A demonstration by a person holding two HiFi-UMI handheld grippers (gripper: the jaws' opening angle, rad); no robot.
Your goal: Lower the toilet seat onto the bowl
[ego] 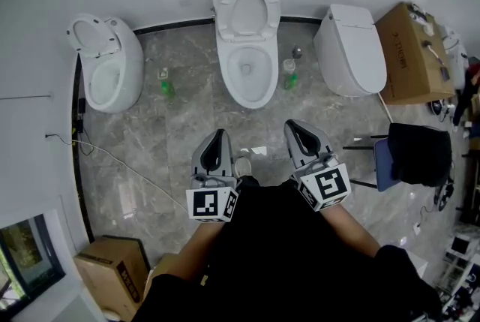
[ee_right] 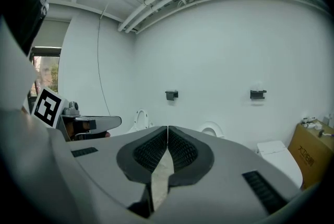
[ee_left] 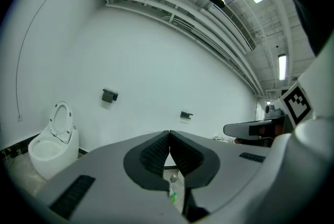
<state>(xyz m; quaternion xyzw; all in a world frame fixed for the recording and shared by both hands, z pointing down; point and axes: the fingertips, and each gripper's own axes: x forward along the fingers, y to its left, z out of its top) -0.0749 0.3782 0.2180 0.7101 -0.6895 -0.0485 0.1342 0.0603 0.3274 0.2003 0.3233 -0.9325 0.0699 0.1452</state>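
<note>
Landmark: the middle toilet (ego: 246,50) stands against the white wall, straight ahead of you.
Toilet seat (ego: 248,13): it's up, leaning back toward the wall at the far end of the middle toilet, clear of the rim.
Bowl (ego: 247,78): wide open below the seat and white inside, with only a dark drain spot showing at the bottom.
Left gripper (ego: 218,135): you've got it on your side of the middle toilet, bare floor between, with its jaws pressed together on nothing.
Right gripper (ego: 295,125): it's beside the left one and just as short of the middle toilet, its jaws closed tip to tip and empty.
Left bottle (ego: 165,84): it stands on the floor just left of the middle toilet, green showing in its lower part.
Right bottle (ego: 289,74): it stands close by the middle toilet's right flank, green at the bottom too.
Round toilet (ego: 105,61): it's well left of the middle toilet, seat raised, bowl open.
Closed toilet (ego: 350,49): it's right of the middle toilet with its lid down, so you can't see inside.
Cardboard box (ego: 409,50): it's farther right, past the closed toilet, flaps shut, small items lying on top.
</note>
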